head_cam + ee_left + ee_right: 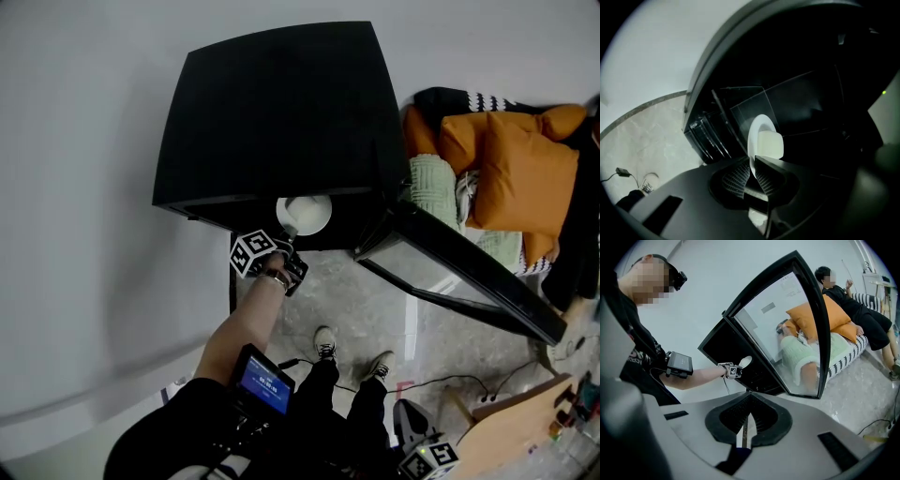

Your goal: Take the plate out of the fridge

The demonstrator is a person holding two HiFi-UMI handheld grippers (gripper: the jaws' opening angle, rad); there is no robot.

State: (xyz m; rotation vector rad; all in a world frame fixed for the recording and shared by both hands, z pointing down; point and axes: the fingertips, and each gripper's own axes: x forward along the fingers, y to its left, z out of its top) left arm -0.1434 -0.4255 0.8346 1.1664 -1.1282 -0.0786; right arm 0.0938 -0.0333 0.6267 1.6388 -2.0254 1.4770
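Observation:
A black fridge [272, 112] stands on the floor with its glass door [469, 272] swung open to the right. At the fridge mouth a white plate [305, 214] is held by its near rim in my left gripper [287, 236]. In the left gripper view the plate [759, 133] stands on edge between the pads, with my left gripper [752, 165] shut on it and dark glass shelves [754, 105] behind. The right gripper view shows the plate [746, 361] from the side. My right gripper [749, 397] hangs low at the right, shut with nothing in it.
A sofa with orange cushions [511, 164] and a green blanket [433, 187] stands right of the fridge, with a person [862, 310] on it. Cables [450, 384] and a wooden board [511, 431] lie on the floor at the lower right. A white wall [75, 187] borders the left.

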